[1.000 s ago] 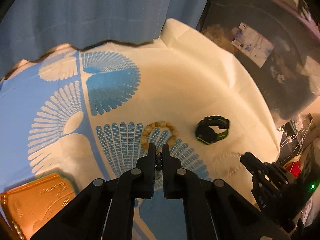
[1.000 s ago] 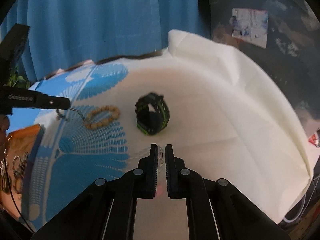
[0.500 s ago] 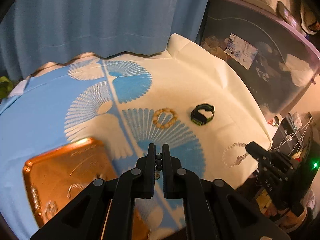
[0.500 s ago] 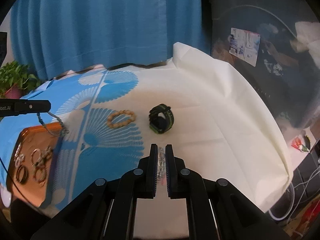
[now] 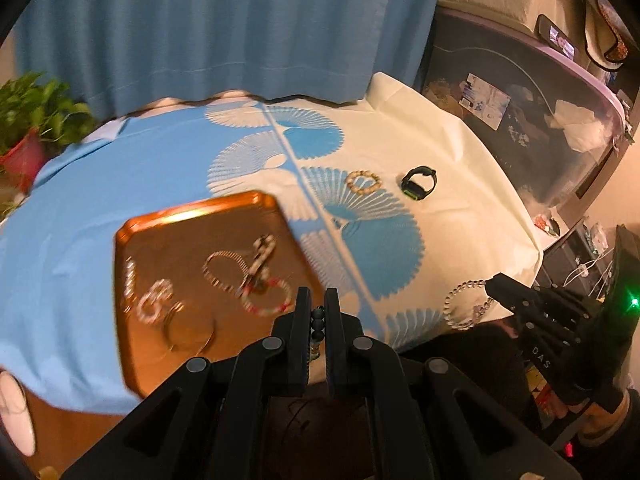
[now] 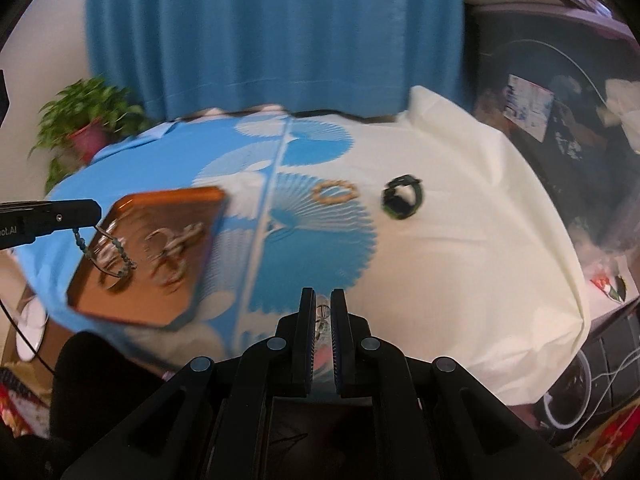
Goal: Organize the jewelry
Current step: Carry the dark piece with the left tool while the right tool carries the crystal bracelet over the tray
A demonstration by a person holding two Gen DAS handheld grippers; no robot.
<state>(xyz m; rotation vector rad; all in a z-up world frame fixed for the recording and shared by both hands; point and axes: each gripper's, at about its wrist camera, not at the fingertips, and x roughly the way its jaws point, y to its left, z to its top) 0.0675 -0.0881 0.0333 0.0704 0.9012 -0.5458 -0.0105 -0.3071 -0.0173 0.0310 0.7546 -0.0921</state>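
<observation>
we see a blue curtain (image 6: 276, 40) hanging behind the table, whose cloth (image 6: 460, 200) is half blue, half cream. a potted plant (image 6: 86, 120) stands at left, a dark cluttered cabinet (image 5: 520, 120) at right under warm light.

We see the pieces on the copper tray (image 5: 168, 364) only as blurred smears ahead-left of the left gripper (image 5: 319, 302); we cannot tell rings from chains. Its fingers (image 5: 301, 332) hide most of the dark bead strand (image 5: 318, 324). In the right gripper (image 6: 323, 304) the clear bead bracelet (image 6: 322, 314) is mostly covered, and the tray's near corner is blurred.
</observation>
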